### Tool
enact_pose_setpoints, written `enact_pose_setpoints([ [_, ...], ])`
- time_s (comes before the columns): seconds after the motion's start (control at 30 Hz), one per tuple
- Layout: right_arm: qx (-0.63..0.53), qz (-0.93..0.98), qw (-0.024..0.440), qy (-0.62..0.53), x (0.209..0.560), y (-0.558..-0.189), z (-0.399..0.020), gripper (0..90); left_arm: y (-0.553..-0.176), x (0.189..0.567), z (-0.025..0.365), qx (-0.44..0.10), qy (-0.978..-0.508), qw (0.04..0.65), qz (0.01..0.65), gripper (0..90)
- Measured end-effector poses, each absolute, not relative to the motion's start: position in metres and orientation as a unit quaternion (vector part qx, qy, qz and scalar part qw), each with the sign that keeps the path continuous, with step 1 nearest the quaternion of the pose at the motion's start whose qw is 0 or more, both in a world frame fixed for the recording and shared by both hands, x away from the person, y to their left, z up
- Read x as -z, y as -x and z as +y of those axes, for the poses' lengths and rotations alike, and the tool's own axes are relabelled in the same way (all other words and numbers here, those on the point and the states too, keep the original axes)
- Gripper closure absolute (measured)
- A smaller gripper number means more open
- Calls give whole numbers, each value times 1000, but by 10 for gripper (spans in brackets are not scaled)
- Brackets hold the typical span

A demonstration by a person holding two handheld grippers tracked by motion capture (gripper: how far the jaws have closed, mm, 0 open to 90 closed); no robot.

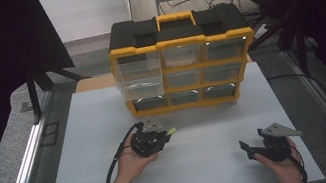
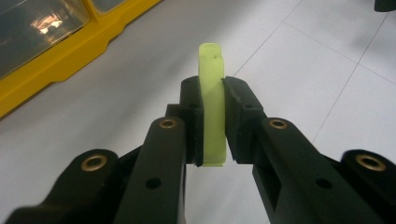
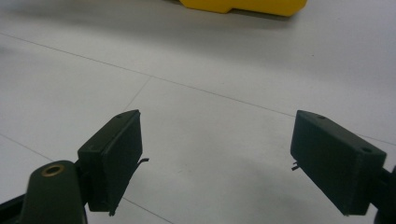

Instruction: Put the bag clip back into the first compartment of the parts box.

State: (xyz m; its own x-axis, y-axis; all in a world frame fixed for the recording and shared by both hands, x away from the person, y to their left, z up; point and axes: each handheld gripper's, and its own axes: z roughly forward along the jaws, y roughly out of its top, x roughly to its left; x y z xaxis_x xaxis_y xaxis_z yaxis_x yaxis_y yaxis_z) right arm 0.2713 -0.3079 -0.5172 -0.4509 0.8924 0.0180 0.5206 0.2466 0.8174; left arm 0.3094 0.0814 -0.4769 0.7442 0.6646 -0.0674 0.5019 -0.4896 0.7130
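Stretching across the scene is a large white rectangular table board (image 1: 204,165), and standing at the middle of its far edge is a yellow and black plastic organiser case with clear drawers (image 1: 181,63) and a yellow carry handle on top; its top-left drawer is sticking out a little past the others. In the left gripper view a yellow corner of that case (image 2: 70,60) is showing at the upper left.

Hovering over the board left of centre, nearer the person's edge than the case, is the left gripper (image 1: 161,136), gripped by a hand coming out of a white sleeve. Its two black jaws are pressing flat on both sides of a small pale lime-green flat plastic piece (image 2: 212,102), which is sticking out beyond the tips.

Sitting near the board's near right corner, the right gripper (image 3: 217,158) is spreading its jaws wide apart with only bare board between them.
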Motion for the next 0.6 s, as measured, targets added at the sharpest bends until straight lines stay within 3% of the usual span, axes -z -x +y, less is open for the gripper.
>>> enact_pose_setpoints([
  [0.6,-396,753,236,-470,517,-271,-309,169,-307,470,86,-111,-849,388,342,781],
])
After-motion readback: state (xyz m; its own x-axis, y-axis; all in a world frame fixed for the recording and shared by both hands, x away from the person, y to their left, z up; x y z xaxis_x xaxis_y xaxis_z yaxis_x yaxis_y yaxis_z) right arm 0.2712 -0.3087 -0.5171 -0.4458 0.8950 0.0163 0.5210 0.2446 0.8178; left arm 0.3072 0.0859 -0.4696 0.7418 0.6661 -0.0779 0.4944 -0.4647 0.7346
